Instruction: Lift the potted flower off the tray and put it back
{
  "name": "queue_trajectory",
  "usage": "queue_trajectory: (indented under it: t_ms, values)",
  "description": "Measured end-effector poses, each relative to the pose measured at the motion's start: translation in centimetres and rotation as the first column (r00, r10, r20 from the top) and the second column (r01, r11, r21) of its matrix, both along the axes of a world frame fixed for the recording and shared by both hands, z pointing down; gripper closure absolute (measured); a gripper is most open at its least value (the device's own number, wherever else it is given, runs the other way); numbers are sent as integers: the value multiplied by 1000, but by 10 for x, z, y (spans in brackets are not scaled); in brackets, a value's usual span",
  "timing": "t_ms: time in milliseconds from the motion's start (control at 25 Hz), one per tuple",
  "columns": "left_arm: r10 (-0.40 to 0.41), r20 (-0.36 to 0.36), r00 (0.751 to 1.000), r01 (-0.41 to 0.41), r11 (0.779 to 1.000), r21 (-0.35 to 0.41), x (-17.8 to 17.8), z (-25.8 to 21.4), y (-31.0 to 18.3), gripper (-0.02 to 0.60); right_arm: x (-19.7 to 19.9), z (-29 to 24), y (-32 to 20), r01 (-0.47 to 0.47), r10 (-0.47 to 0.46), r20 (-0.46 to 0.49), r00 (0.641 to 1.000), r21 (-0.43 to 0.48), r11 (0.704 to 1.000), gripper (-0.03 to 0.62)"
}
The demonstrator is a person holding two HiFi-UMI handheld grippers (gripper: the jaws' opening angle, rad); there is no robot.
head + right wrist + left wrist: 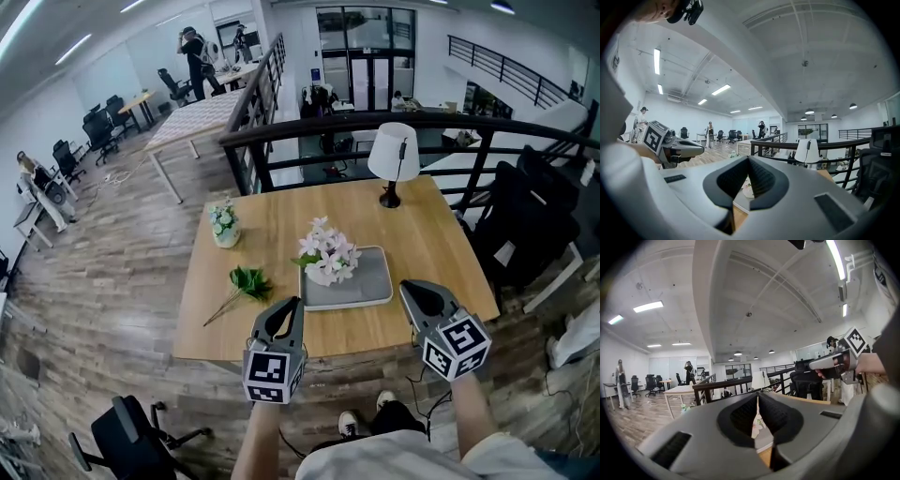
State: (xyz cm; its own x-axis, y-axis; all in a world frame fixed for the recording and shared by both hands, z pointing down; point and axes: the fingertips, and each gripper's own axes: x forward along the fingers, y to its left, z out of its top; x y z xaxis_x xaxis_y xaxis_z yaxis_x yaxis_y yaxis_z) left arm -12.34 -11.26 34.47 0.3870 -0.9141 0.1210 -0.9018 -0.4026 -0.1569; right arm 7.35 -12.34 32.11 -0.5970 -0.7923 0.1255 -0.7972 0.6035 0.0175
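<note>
Its blossoms hide the pot of the potted flower (329, 257), which stands on the tray (373, 277). At the tray's front corners, the left gripper's (294, 304) empty jaws are opening a slit, and the right gripper's (406, 288) are closed, empty.

The tray (370, 281) lies on the tabletop (431, 244) at the middle of its near edge, with the potted flower (328, 253) on the tray's far left corner. A lamp (394, 159) stands at the far edge, right of centre. A small flower pot (224, 225) stands near the far left corner. A leafy sprig (246, 283) lies nearer, left of the tray.
</note>
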Motion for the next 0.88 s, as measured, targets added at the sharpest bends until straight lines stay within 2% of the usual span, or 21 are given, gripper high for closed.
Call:
queue_trajectory:
  t_ms: [120,200,280,400,600,880]
  values:
    - [1,2,1000,-1,1000,-17,-5,10,-15,535,-6,11,-18,10,-10,-4,1000,-13,1000,570]
    - [0,5,1000,1,1000,-23,-7,15,-27,522,-10,19,-31,28,-28,-10,1000,-23,999,523]
    - [-6,6,1000,6,1000,-27,-8,21,-39,514,-14,27,-46,43,-43,-10,999,-32,999,522]
    - [-11,0,1000,11,999,-44,-10,34,-57,480,-21,40,-68,72,-72,-5,997,-41,997,515]
    - [1,-15,1000,-2,998,-58,-6,62,-85,426,-31,65,-105,140,-141,-9,990,-56,989,454]
    - [7,-30,1000,-10,995,-102,-6,103,-120,390,-41,106,-153,201,-202,-9,979,-74,977,441]
